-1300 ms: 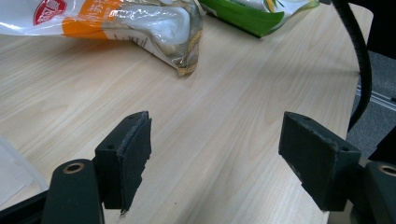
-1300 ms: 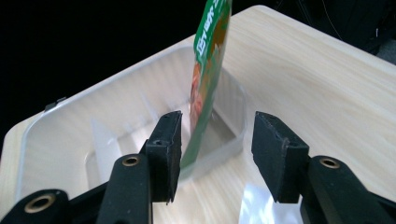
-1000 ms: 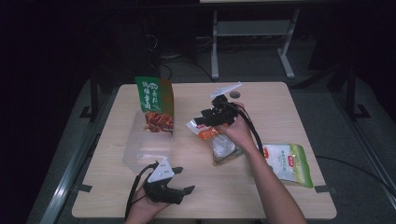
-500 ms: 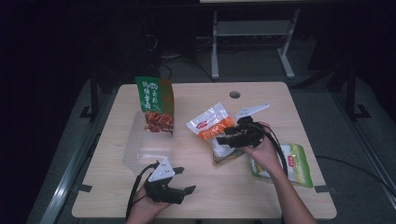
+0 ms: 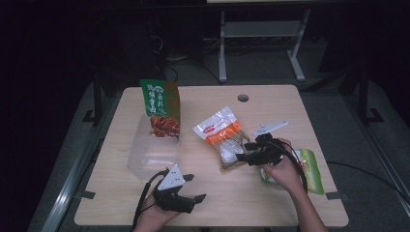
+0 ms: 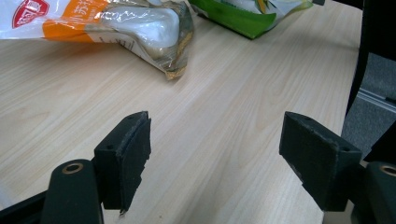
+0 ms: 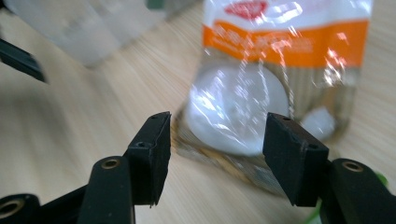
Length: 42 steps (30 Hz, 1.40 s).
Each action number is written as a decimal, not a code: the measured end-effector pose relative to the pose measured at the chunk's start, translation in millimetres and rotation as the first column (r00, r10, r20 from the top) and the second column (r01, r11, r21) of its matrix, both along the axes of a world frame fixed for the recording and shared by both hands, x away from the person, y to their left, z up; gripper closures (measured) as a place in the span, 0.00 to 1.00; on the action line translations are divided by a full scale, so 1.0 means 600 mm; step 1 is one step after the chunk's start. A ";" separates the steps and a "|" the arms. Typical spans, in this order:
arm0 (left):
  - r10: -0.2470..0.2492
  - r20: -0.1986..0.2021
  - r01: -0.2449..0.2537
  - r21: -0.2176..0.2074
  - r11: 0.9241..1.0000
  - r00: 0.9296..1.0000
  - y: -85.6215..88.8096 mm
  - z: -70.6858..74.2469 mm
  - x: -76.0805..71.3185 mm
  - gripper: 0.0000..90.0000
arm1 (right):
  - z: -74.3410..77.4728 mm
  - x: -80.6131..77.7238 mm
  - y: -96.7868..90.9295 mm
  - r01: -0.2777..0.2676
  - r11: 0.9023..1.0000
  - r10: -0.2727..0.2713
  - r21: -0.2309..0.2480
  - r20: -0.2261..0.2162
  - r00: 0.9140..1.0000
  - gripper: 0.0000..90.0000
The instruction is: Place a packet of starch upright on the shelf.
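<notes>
**Pale wooden desk, dark room: right fingers lined up on the orange-banded packet**

Desk (image 5: 290, 111) of pale wood, dark surroundings. Object in hand: the clear snack packet with the orange band (image 5: 220, 131), lying flat near the middle of the desk. Its long axis runs from the red-and-orange printed end, farther from the person, down to the clear end holding white pieces, which lies nearest the right gripper (image 5: 250, 157).

In the right gripper view the packet (image 7: 261, 102) sits straight ahead of the fingers (image 7: 152, 154), its clear end just beyond the tips and roughly centred in the gap. The jaws stand wide and have just been opening; nothing lies between the pads, no contact. Judgement: a short advance along the packet's own axis would bring its near end between them.

The right hand rests over a green packet (image 5: 314, 166) at the desk's right side, just beside the target.

Left gripper (image 5: 186, 191) sits at the near edge, well apart from the packet, fingers (image 6: 126, 154) wide and empty over bare wood. The right hand is clearly nearer.

A clear plastic tub (image 5: 150, 152) with an upright green-and-orange bag (image 5: 159, 108) stands left of the packet.
</notes>
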<state>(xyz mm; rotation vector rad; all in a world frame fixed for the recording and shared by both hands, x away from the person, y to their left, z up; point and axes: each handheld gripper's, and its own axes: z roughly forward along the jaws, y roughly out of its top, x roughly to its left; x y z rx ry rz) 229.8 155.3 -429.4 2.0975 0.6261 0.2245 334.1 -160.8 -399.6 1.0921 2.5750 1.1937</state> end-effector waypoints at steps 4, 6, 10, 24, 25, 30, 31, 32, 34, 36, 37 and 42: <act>0.000 0.006 0.000 0.002 1.000 1.000 -0.001 0.001 -0.002 0.27 | -0.014 0.003 -0.008 0.022 1.000 -0.022 -0.004 -0.012 1.000 0.47; -0.004 0.014 0.004 0.013 1.000 1.000 -0.002 0.001 -0.003 0.27 | -0.016 0.005 -0.008 0.034 0.999 -0.034 -0.010 -0.018 0.999 0.48; -0.010 0.019 0.009 0.021 1.000 1.000 -0.004 0.000 -0.005 0.27 | -0.020 0.012 -0.008 0.046 0.999 -0.047 -0.019 -0.020 0.999 0.48; -0.008 0.004 0.008 0.007 1.000 1.000 -0.005 -0.002 -0.001 0.27 | -0.017 0.123 -0.017 0.103 0.993 -0.106 -0.053 -0.074 0.992 0.46; -0.009 0.003 0.009 0.007 1.000 1.000 -0.005 -0.001 -0.002 0.27 | -0.019 0.127 -0.018 0.109 0.993 -0.112 -0.042 -0.068 0.991 0.46; -0.020 0.009 0.019 0.020 1.000 1.000 -0.006 0.000 -0.001 0.27 | -0.028 0.158 -0.016 0.120 0.992 -0.124 -0.040 -0.117 0.985 0.47; -0.020 0.011 0.019 0.017 1.000 1.000 -0.006 -0.001 -0.001 0.27 | -0.031 0.165 -0.015 0.114 0.993 -0.117 -0.035 -0.129 0.985 0.45; -0.020 0.011 0.020 0.018 1.000 1.000 -0.007 -0.001 0.000 0.27 | -0.033 0.171 -0.013 0.113 0.993 -0.118 -0.043 -0.143 0.983 0.45; -0.018 0.007 0.018 0.014 1.000 1.000 -0.007 -0.001 -0.001 0.27 | -0.037 0.179 -0.011 0.117 0.992 -0.124 -0.057 -0.161 0.979 0.46; -0.021 0.012 0.021 0.017 1.000 1.000 -0.007 0.000 -0.001 0.27 | -0.044 0.185 -0.009 0.115 0.991 -0.124 -0.061 -0.174 0.977 0.49; -0.021 0.012 0.021 0.017 1.000 1.000 -0.007 0.000 -0.001 0.27 | -0.048 0.188 -0.008 0.110 0.992 -0.119 -0.062 -0.186 0.975 0.55; -0.015 0.010 0.015 0.011 1.000 1.000 -0.006 0.000 0.000 0.27 | -0.055 0.183 -0.008 0.117 0.989 -0.135 -0.086 -0.261 0.956 0.79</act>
